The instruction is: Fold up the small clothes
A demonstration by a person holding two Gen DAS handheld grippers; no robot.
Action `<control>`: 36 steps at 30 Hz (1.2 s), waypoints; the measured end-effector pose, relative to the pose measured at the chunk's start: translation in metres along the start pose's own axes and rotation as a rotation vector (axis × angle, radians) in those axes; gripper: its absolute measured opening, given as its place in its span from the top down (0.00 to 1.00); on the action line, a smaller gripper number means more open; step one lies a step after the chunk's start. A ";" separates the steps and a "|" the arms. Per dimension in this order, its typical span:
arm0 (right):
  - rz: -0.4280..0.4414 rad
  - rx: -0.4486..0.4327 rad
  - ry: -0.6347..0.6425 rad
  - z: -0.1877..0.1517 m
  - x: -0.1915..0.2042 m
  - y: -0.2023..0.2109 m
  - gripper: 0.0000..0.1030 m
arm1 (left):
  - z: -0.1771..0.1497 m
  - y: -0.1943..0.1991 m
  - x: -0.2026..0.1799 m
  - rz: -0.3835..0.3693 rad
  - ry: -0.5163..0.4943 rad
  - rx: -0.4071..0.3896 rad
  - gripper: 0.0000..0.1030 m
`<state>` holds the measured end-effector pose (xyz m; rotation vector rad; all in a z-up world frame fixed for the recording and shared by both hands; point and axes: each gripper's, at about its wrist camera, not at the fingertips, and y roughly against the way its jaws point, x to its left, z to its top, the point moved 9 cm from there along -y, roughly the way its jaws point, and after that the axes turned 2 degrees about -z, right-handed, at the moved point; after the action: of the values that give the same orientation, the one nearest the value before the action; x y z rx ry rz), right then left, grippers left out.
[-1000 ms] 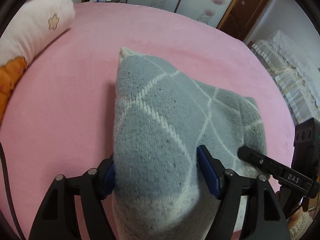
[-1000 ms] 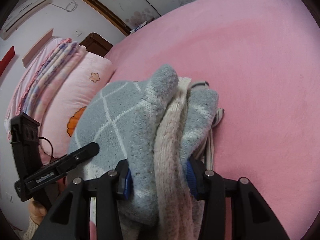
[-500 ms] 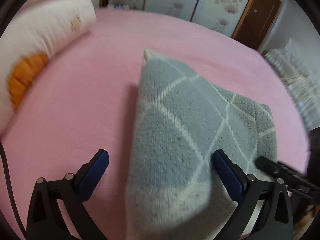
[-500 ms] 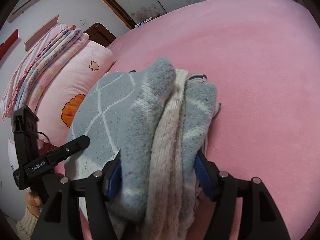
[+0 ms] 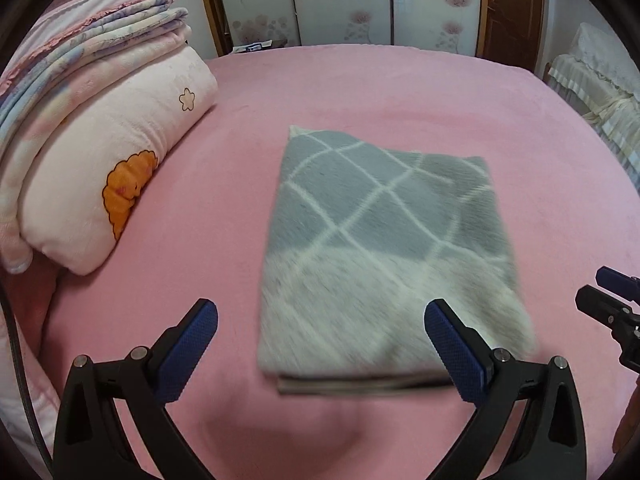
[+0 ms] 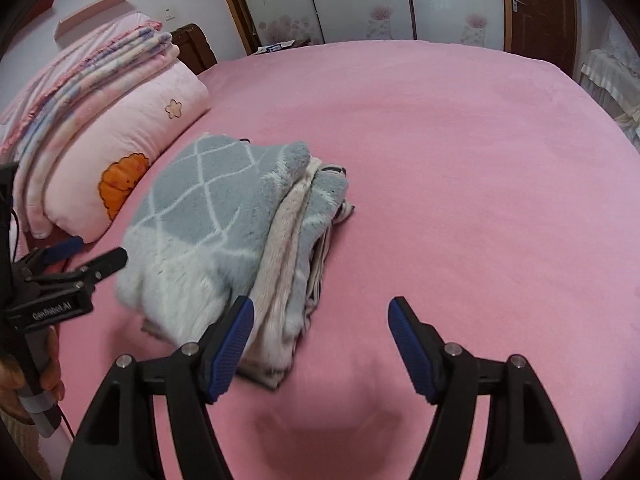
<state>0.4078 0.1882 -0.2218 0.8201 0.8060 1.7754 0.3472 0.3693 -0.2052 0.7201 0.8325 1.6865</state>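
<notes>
Left wrist view. Item: folded grey knit garment with a white diamond pattern, lying flat on the pink bedspread, near the foot of the pillow. We record our left gripper with jaws spread wide and nothing between them; a second ago these jaws were clamped on the garment's near edge, and half a second ago they had parted. The garment now sits ahead of the fingertips, apart from both pads. The tip of the right gripper shows at the right margin.

Right wrist view. Item: the same garment, seen edge-on as a stack of several layers, grey over cream. We record our right gripper fully open and empty, where a second ago it pinched the layered edge. Its left pad stands just beside the stack; whether it touches, we cannot tell.

Assessment: we judge this garment's fold complete and released. Both grippers are free for the next piece.
</notes>
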 end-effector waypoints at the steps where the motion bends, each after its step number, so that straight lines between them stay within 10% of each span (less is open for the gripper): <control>1: -0.002 -0.008 0.003 -0.001 0.000 0.009 0.32 | -0.003 0.009 -0.002 -0.011 0.012 -0.003 0.01; 22: -0.032 -0.142 -0.009 -0.096 -0.040 0.226 0.32 | -0.096 0.216 -0.136 -0.223 0.029 -0.102 0.01; 36: -0.099 -0.251 -0.079 -0.174 -0.093 0.330 0.32 | -0.173 0.299 -0.205 -0.230 0.065 -0.169 0.01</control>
<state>0.1292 -0.0241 -0.0637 0.6673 0.5490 1.7034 0.0957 0.0857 -0.0711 0.4387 0.7758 1.5566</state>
